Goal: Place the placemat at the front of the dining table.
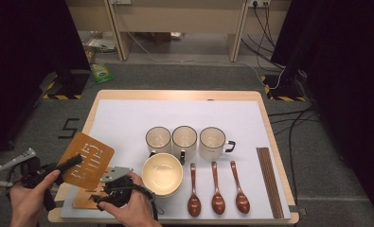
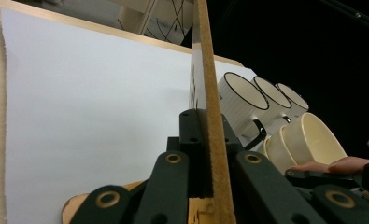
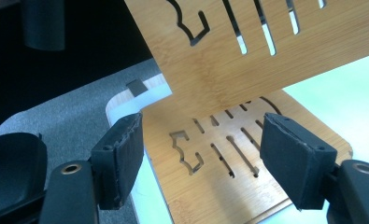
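Raised board [image 1: 86,160] above flat board [image 3: 238,168]

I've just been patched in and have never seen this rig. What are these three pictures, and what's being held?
No robot here: a person's hands work two hand-held tools with black jaws. The high view looks down on the table, covered by a white sheet. On it stand three mugs, a bowl, three wooden spoons and chopsticks.

The left gripper is shut on a slotted bamboo board, lifted and tilted. Its own camera sees that board edge-on between the jaws.

The right gripper is open. Its camera looks past its jaws at a second bamboo board lying flat, with the lifted one above it.
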Available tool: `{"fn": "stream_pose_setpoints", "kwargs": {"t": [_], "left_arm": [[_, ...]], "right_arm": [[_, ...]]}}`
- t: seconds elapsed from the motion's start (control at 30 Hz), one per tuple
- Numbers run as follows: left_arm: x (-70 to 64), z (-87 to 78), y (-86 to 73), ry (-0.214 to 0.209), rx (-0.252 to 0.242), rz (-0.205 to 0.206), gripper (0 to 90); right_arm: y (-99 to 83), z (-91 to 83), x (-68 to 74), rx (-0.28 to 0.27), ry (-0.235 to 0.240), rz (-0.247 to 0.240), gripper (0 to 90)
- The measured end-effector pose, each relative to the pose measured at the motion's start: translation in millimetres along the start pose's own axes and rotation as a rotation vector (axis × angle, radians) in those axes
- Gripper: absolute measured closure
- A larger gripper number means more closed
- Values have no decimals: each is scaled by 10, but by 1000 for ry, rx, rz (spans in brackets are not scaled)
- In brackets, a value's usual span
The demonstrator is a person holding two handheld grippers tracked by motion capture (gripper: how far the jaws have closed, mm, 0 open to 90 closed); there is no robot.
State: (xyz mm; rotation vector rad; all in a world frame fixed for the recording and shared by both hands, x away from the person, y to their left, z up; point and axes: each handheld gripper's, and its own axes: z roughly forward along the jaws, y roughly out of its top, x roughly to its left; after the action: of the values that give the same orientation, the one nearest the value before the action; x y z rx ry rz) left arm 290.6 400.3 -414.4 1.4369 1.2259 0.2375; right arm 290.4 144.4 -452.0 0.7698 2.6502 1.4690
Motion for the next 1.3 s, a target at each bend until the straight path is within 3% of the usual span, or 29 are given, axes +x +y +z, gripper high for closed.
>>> {"fn": "stream_pose_setpoints", "kwargs": {"t": [0.03, 0.13, 0.17, 0.9, 1.3], "left_arm": [[3, 1, 5, 4, -2, 0, 862], [15, 3, 26, 14, -8, 0, 862], [21, 5, 40, 25, -7, 7, 862], [64, 86, 163, 106, -18, 39, 862], [105, 149, 198, 126, -29, 42, 862]], "right_arm": [[23, -19, -14, -10, -1, -22, 306], [43, -41, -4, -14, 4, -3, 307], [60, -53, 0, -19, 1, -23, 307], [279, -255, 80, -65, 11, -54, 302], [385, -412, 5, -97, -10, -51, 300]]}}
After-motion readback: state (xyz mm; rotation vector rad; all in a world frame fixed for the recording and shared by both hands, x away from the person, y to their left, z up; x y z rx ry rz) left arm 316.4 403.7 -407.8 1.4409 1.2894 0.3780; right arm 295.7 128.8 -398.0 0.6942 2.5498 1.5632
